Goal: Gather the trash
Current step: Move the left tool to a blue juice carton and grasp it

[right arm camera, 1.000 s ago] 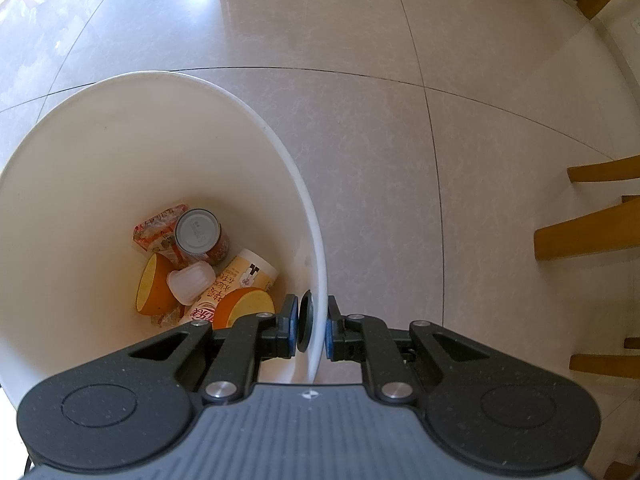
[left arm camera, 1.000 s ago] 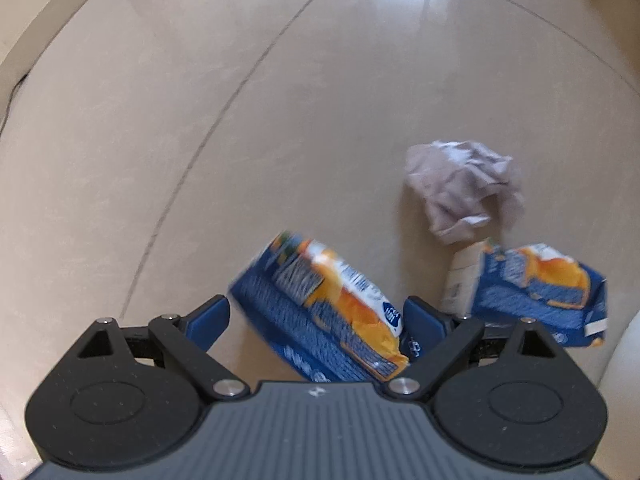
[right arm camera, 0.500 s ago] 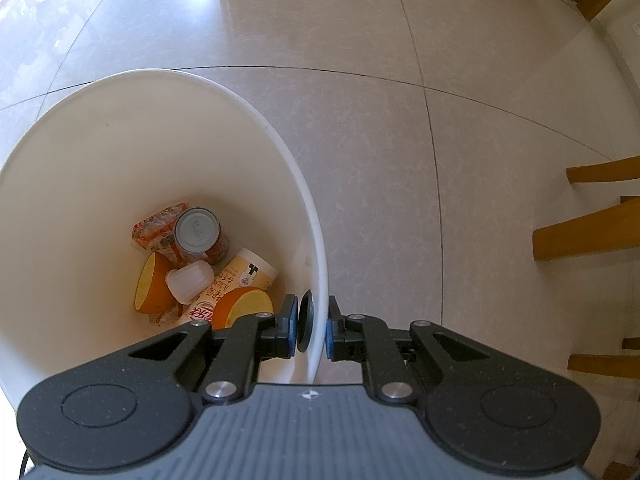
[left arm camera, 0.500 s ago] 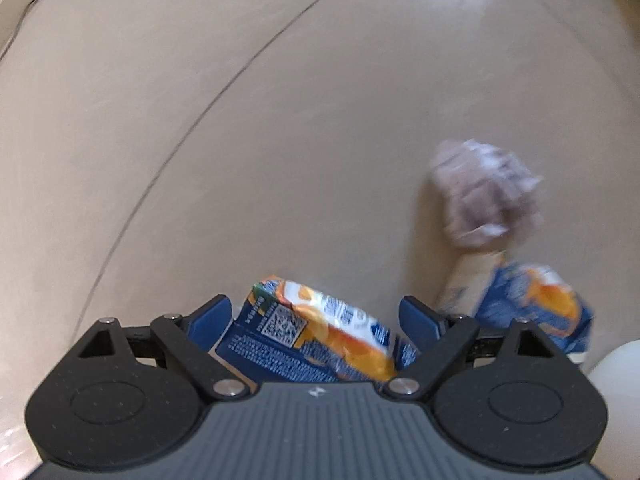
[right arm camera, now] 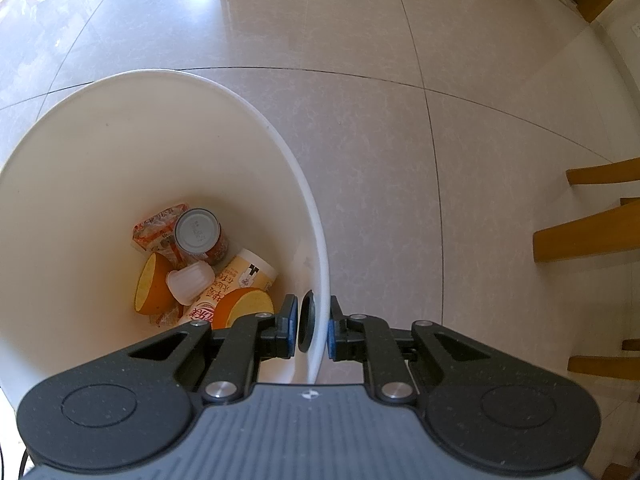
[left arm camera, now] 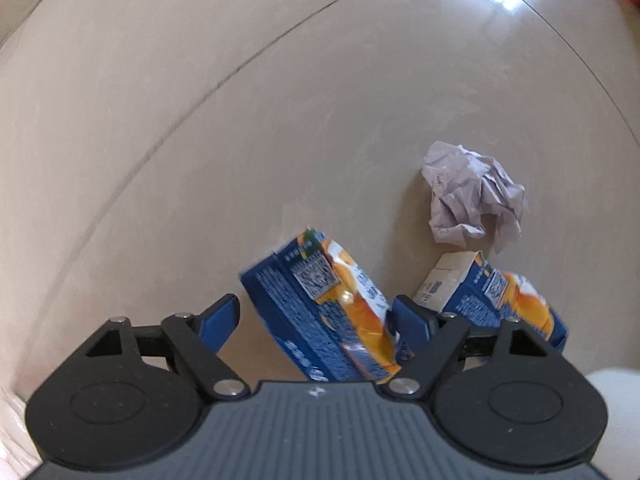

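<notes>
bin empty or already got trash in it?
Not empty. The white bin holds a can, orange halves, a paper cup and a wrapper at its bottom.

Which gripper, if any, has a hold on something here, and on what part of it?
The right gripper is clamped on the white bin at its rim. The left gripper has been closing around a juice carton, not yet gripping.

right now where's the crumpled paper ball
In the left wrist view, the crumpled paper ball lies on the tiled floor, right of centre, just beyond the second juice carton.
</notes>
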